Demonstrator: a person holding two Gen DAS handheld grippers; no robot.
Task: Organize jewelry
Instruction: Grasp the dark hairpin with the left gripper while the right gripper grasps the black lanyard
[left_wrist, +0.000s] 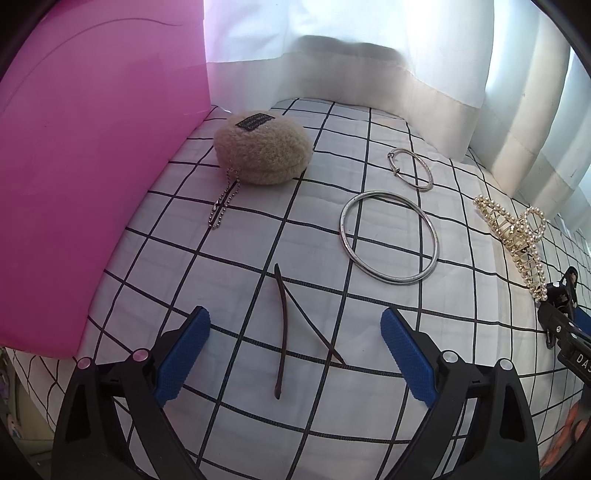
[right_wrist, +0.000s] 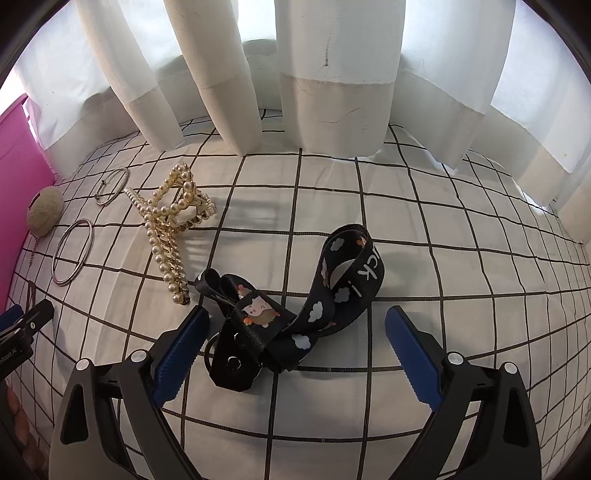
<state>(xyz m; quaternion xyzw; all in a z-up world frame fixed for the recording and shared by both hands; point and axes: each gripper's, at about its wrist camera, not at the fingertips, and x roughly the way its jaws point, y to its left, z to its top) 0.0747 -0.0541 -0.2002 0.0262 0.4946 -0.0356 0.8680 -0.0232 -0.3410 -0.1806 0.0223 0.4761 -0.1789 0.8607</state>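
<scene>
Blue pads of the left gripper (left_wrist: 295, 354) stand wide apart, nothing pressed; a thin brown hair clip (left_wrist: 282, 332) lies on the checked sheet (left_wrist: 229, 258) between them, its second prong splayed right. Right gripper (right_wrist: 297, 354) likewise gapes over a black cartoon-print lanyard (right_wrist: 314, 310), pads clear of it. Lanyard's buckle end is partly hidden behind the left pad; its lettering is cut off by folds.

Mid-distance: large silver bangle (left_wrist: 388, 238), plain, lying flat. Beyond it, a smaller hinged bangle (left_wrist: 410, 168). Pearl claw clip (right_wrist: 173, 225), gold-toned, lies on its side, touching the lanyard's tip.

Farther left: fuzzy beige pouch (left_wrist: 264, 149) with ball chain; label unreadable. Pink panel (left_wrist: 92, 147) crops out of frame. White curtain (right_wrist: 325, 74) hangs behind.
</scene>
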